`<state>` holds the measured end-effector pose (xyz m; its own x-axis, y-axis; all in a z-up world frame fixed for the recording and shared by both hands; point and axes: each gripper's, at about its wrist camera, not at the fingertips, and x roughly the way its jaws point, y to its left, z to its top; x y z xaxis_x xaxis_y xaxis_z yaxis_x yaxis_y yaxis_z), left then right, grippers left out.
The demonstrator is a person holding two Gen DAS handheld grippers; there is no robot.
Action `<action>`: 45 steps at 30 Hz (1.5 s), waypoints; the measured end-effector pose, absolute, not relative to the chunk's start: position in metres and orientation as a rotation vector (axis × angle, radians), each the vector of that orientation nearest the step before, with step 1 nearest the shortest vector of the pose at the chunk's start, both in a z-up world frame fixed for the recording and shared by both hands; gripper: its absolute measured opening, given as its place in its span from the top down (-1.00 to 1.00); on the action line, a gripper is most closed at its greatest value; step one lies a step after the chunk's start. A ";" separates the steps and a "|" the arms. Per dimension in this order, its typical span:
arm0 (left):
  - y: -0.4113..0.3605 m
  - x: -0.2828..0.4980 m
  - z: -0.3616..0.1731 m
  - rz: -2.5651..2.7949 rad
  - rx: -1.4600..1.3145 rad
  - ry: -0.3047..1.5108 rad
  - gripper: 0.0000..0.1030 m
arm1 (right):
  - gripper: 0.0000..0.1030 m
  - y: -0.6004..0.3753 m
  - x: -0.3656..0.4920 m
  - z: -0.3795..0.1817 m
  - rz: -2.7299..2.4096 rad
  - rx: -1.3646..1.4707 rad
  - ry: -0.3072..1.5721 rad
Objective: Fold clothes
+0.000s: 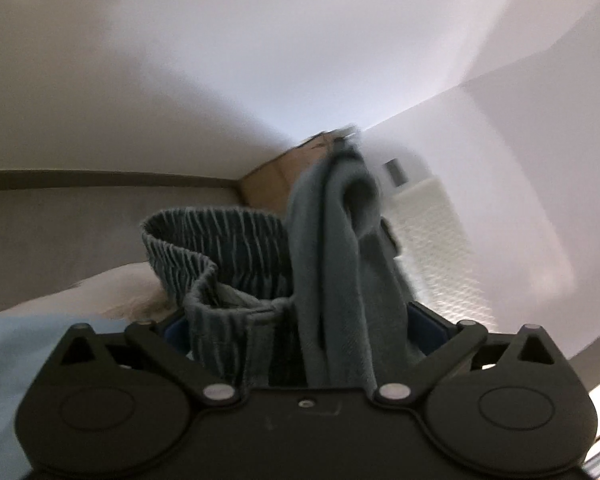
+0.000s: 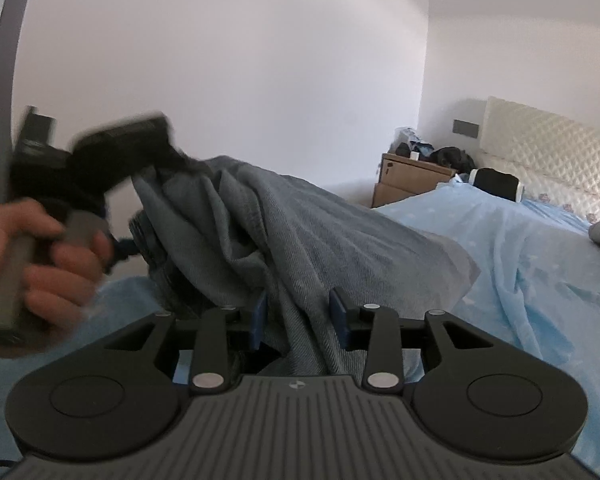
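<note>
Left gripper [image 1: 296,320] fingers wide around jeans [image 2: 300,236] waistband, unpinched; right gripper [image 2: 298,320] fingers half-open astride a fold — pinch firmly, drawing toward 6 o'clock.

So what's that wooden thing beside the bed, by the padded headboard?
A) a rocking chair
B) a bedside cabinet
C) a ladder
B: the light-brown wooden bedside cabinet has drawer fronts and clutter on top, between the white wall and the blue-sheeted bed.
</note>
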<state>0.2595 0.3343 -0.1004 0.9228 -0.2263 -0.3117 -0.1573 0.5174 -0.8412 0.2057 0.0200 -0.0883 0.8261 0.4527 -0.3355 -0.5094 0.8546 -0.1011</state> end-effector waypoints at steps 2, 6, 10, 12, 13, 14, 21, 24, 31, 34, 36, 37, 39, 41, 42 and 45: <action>0.334 0.262 -0.106 -0.035 -1.064 0.424 -0.99 | 0.26 0.017 0.202 -0.083 0.536 -0.177 0.306; 0.329 0.257 -0.107 -0.002 -1.062 0.427 -0.69 | 0.21 -0.020 0.199 -0.059 0.607 0.075 0.278; 0.333 0.238 -0.102 0.021 -1.061 0.428 -0.46 | 0.06 -0.056 0.232 -0.059 0.532 0.343 0.349; 0.333 0.233 -0.102 0.027 -1.071 0.426 -0.37 | 0.00 -0.069 0.258 -0.071 0.463 0.462 0.432; 0.333 0.233 -0.102 0.026 -1.076 0.425 -0.36 | -0.04 -0.076 0.271 -0.078 0.433 0.524 0.475; 0.333 0.233 -0.103 0.024 -1.080 0.423 -0.34 | -0.12 -0.081 0.283 -0.087 0.429 0.595 0.521; 0.334 0.230 -0.099 0.013 -1.096 0.426 -0.29 | -0.52 -0.092 0.334 -0.122 0.431 0.812 0.670; 0.338 0.253 -0.104 0.025 -1.084 0.425 -0.26 | -0.64 -0.088 0.352 -0.126 0.444 0.826 0.689; 0.326 0.268 -0.102 0.037 -1.050 0.430 0.07 | -0.06 -0.068 0.362 -0.118 0.413 0.699 0.639; 0.322 0.268 -0.097 0.046 -1.044 0.417 0.17 | 0.17 -0.064 0.353 -0.105 0.428 0.623 0.576; 0.319 0.267 -0.092 0.041 -1.045 0.404 0.22 | 0.21 -0.065 0.349 -0.096 0.442 0.607 0.537; 0.318 0.265 -0.090 0.033 -1.048 0.398 0.22 | 0.24 -0.067 0.346 -0.092 0.449 0.605 0.518; 0.315 0.261 -0.083 0.014 -1.054 0.378 0.25 | 0.26 -0.071 0.342 -0.081 0.462 0.605 0.477; 0.310 0.255 -0.073 -0.004 -1.059 0.349 0.25 | 0.28 -0.075 0.334 -0.070 0.473 0.618 0.442; 0.307 0.252 -0.067 -0.013 -1.056 0.337 0.26 | 0.28 -0.078 0.330 -0.064 0.478 0.627 0.427; 0.297 0.240 -0.047 -0.042 -1.043 0.296 0.26 | 0.29 -0.086 0.320 -0.046 0.491 0.640 0.382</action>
